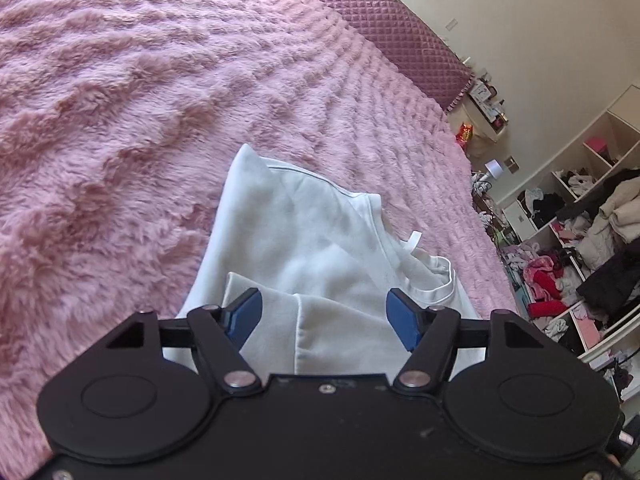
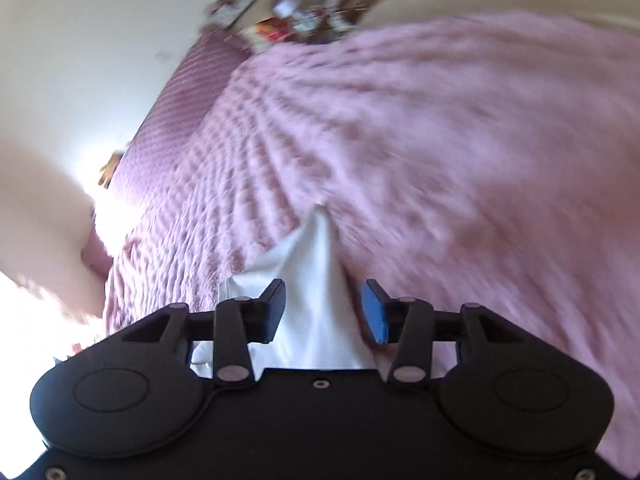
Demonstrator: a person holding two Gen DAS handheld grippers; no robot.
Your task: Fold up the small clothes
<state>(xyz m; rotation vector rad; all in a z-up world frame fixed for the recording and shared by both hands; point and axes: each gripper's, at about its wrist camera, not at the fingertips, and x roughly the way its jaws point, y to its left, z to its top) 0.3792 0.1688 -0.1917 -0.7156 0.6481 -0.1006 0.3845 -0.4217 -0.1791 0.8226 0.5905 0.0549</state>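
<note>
White garment lies partly folded on the fluffy pink blanket. Left gripper hovers above it with jaws spread wide, gripping nothing. Right gripper stands parted too, cloth loose between its pads.

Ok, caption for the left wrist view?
Open left claw over a partly folded white top on a fluffy pink blanket.

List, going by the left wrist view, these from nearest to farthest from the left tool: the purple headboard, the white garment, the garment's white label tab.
1. White garment, under the left tool.
2. White label tab, ahead, slightly right.
3. Purple headboard, far top right.
</note>
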